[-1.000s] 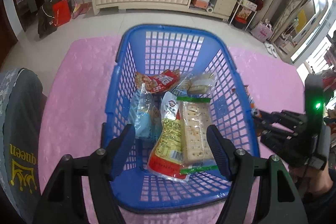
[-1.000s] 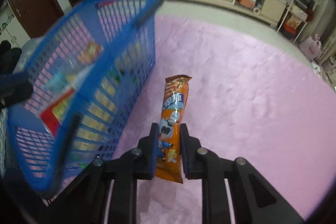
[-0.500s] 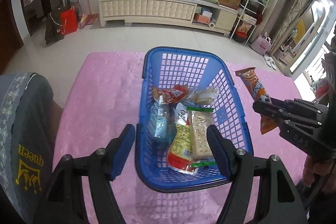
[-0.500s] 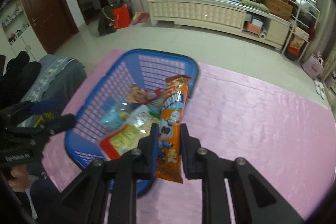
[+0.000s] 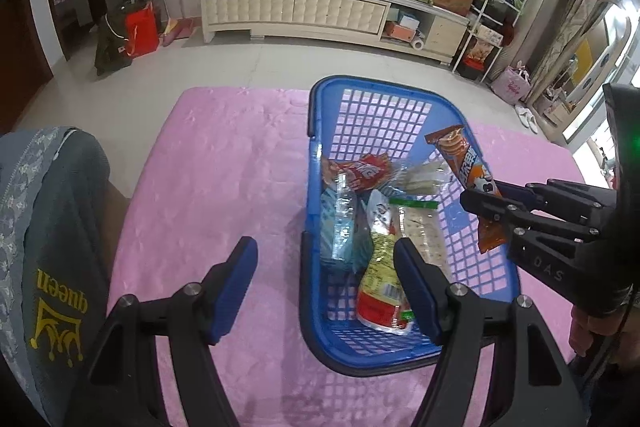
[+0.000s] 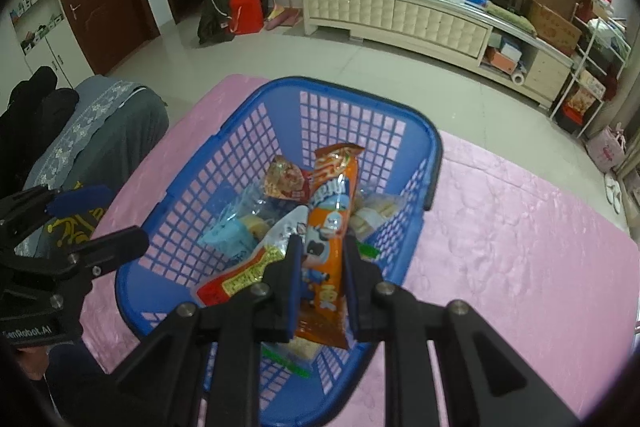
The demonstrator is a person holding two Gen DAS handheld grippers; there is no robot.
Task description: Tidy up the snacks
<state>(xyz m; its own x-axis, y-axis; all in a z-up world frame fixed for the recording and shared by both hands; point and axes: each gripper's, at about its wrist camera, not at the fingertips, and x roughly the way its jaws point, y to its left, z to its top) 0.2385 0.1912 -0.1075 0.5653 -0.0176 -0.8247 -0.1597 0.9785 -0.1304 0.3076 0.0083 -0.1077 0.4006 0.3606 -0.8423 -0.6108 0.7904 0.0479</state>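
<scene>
Whereas a second ago the left wrist view had the blue basket (image 5: 404, 227) filling the centre between its own fingers, the basket now sits right of centre, with only the right-hand finger overlapping its near wall. The left gripper (image 5: 326, 283) has its jaws standing wide with nothing between them, over the pink cloth (image 5: 216, 171). At the right edge of the frame the right gripper (image 5: 486, 211) has come in, carrying an orange cookie packet (image 5: 466, 163) whose upper end now reaches over the basket's right rim. Inside lie a red-and-yellow pouch (image 5: 380, 267), a green-edged cracker pack (image 5: 418, 227), a clear blue-tinted bag (image 5: 340, 223) and a small red sachet (image 5: 362, 169) toward the far end.

From the right wrist view, the change is larger. A second ago the packet lay on the pink cloth beside the basket, already between the fingers; now the orange cookie packet (image 6: 330, 227) hangs lifted in mid-frame, and the blue basket (image 6: 280, 187) has moved from the left edge to directly behind it. The right gripper (image 6: 320, 283) has its jaws narrow, clamped on the packet's lower half. At the lower left, the left gripper (image 6: 100, 223) shows beside the basket's left wall.

I judge the carry nearly done: the packet appears over the basket, so letting go there should add it to the snacks already gathered.
</scene>
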